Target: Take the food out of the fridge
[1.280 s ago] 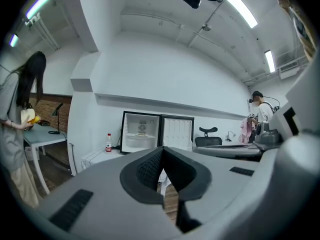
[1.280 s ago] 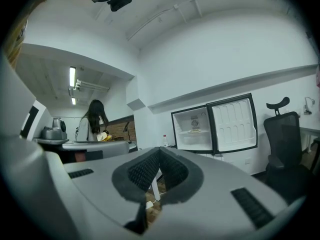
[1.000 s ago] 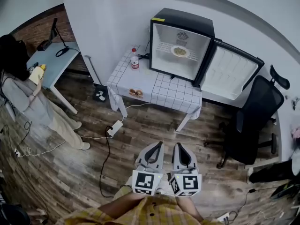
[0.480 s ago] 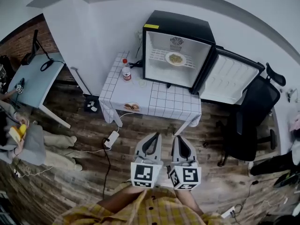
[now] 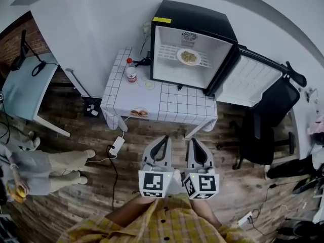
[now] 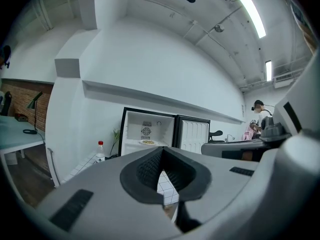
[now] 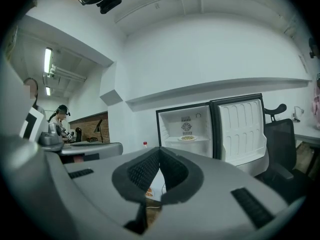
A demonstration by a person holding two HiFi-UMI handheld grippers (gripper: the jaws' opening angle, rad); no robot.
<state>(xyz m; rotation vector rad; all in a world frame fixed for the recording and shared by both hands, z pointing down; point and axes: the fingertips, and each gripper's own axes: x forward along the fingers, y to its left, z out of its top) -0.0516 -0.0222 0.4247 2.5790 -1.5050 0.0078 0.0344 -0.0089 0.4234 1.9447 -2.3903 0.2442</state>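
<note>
Food (image 5: 188,57) in fridge (image 5: 197,18) lies well beyond left gripper (image 5: 164,138) and right gripper (image 5: 194,142).

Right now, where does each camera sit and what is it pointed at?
Head view: on the person's head, looking steeply down at the open fridge and table; the left gripper, right gripper and a checked shirt show.
Left gripper view: on the left gripper, facing level along its shut jaws toward the fridge.
Right gripper view: on the right gripper, likewise, jaws shut.
Shared: all three see the plate of food inside.
</note>
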